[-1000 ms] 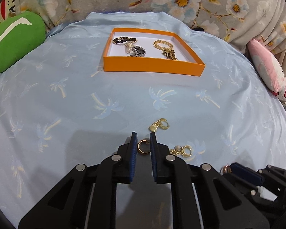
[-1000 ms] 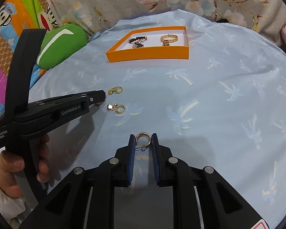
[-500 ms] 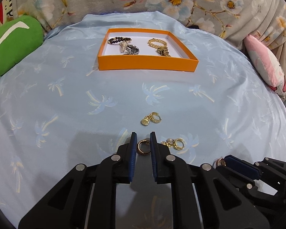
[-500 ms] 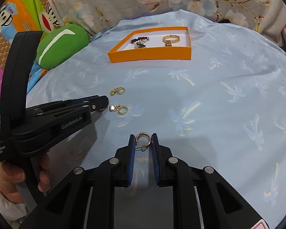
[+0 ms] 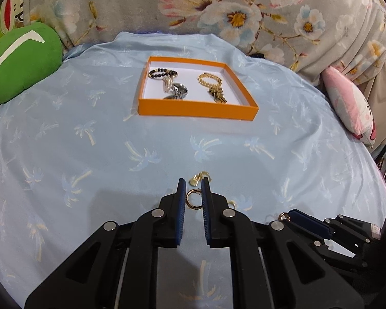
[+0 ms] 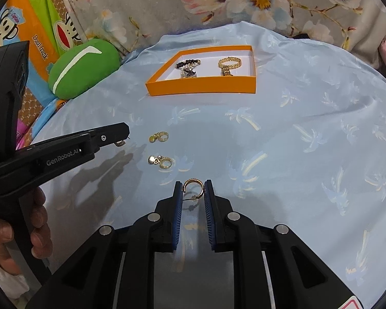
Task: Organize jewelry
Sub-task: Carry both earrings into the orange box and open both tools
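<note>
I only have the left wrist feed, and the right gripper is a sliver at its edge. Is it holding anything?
Observer: Yes. The right gripper is shut on a gold hoop earring, pinched between its pads.
Operator: How many loose pieces lie on the cloth? I see one clearly.
Observer: Two: a near charm earring and a far charm earring, apart from each other on the blue cloth.
Operator: Is my left hoop clear of the cloth?
Observer: Likely. The left gripper casts a separate shadow below itself.
</note>
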The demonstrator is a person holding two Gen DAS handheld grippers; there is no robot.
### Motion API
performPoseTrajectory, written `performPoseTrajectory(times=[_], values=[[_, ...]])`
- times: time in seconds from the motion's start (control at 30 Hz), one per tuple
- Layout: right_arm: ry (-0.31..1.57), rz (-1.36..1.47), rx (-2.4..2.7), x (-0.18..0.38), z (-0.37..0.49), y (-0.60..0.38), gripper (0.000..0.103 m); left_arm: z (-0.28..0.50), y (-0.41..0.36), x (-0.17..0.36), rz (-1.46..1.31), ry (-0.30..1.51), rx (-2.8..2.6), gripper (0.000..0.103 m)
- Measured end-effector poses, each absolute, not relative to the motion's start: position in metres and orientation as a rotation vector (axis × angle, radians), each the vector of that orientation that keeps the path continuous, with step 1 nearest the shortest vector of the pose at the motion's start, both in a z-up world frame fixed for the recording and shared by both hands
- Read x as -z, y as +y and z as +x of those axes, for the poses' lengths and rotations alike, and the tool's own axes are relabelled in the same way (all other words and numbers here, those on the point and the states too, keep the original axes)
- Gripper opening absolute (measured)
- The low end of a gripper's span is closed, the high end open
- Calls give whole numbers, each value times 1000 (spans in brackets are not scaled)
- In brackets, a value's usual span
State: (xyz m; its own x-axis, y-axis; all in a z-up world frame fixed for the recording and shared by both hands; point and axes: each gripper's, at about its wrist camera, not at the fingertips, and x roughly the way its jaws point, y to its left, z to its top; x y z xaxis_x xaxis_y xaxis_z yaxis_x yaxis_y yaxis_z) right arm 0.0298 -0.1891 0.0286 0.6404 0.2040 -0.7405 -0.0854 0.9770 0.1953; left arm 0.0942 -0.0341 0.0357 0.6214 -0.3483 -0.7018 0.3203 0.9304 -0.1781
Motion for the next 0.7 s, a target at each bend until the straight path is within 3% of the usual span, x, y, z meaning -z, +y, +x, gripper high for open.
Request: performPoseTrajectory(times=[0.4, 0.7], values=[[722, 145, -150, -83, 126, -214, 15, 171, -37, -78, -80, 728, 381, 11], [707, 134, -152, -87, 230, -208, 15, 259, -64, -76, -65, 706, 370, 11]])
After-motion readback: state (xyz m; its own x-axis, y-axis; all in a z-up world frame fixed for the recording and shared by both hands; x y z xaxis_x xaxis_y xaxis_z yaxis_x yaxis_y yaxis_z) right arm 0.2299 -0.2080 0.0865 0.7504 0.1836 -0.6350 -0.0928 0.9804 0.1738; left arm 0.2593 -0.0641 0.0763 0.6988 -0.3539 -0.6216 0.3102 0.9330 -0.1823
